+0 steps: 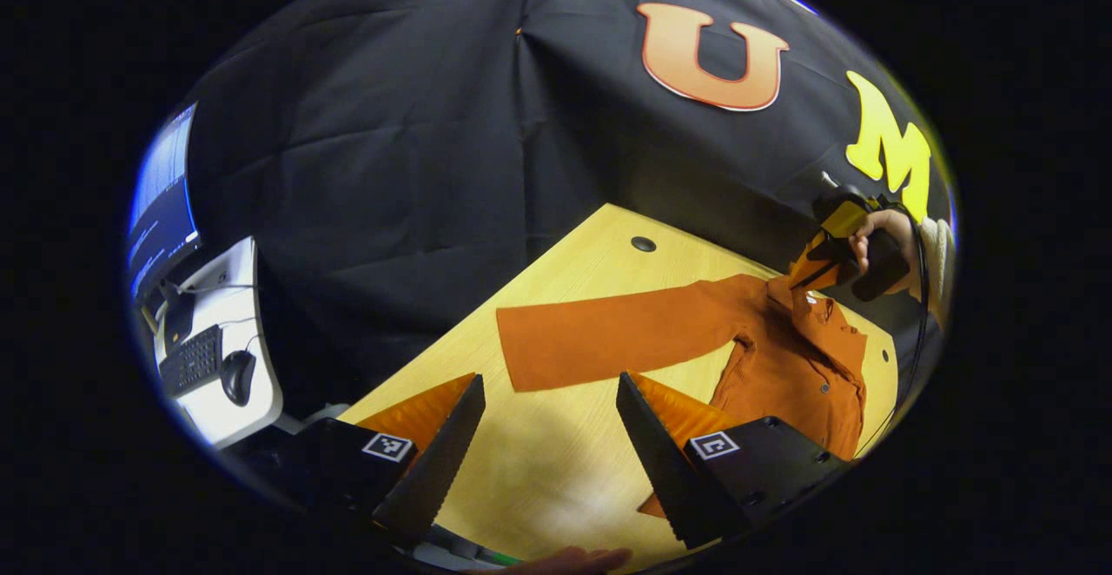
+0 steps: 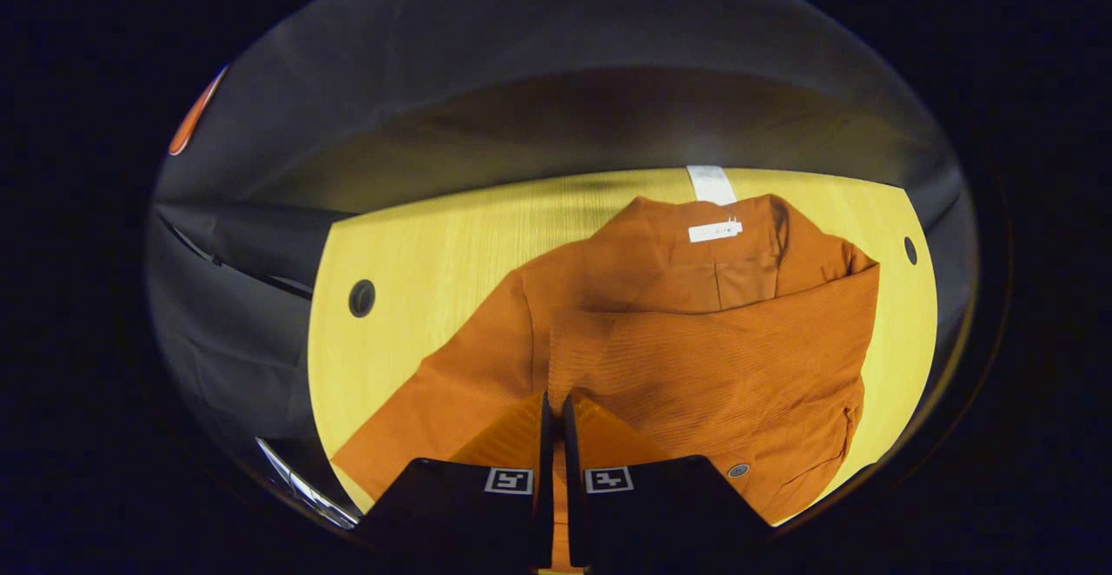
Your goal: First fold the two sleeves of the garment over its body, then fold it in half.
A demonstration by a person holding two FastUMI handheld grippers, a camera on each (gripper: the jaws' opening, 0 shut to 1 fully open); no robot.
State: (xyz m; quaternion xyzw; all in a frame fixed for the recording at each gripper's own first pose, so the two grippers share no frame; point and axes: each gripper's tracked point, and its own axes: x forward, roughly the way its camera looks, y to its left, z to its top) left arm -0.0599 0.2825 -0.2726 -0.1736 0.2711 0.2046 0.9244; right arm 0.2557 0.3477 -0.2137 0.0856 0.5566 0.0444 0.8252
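Note:
An orange button-up garment [image 1: 799, 366] lies on the yellow wooden table [image 1: 539, 471]. One sleeve [image 1: 608, 336] stretches out flat toward my left gripper [image 1: 549, 380], which hovers open a little short of its cuff, holding nothing. In the right gripper view the garment [image 2: 695, 358] has its other sleeve [image 2: 721, 332] laid across the body. My right gripper [image 2: 553, 399] is shut on that sleeve's end, near the shoulder seam. The left gripper view shows the right gripper [image 1: 804, 278] far off by the collar, with a hand [image 1: 877, 228] holding it.
A white side desk at the left carries a monitor [image 1: 161, 193], a keyboard [image 1: 191, 360] and a mouse [image 1: 237, 375]. The table has round cable holes [image 1: 643, 244] [image 2: 361, 297]. A white strip [image 2: 711, 182] lies at the far table edge behind the collar. Black cloth walls surround the table.

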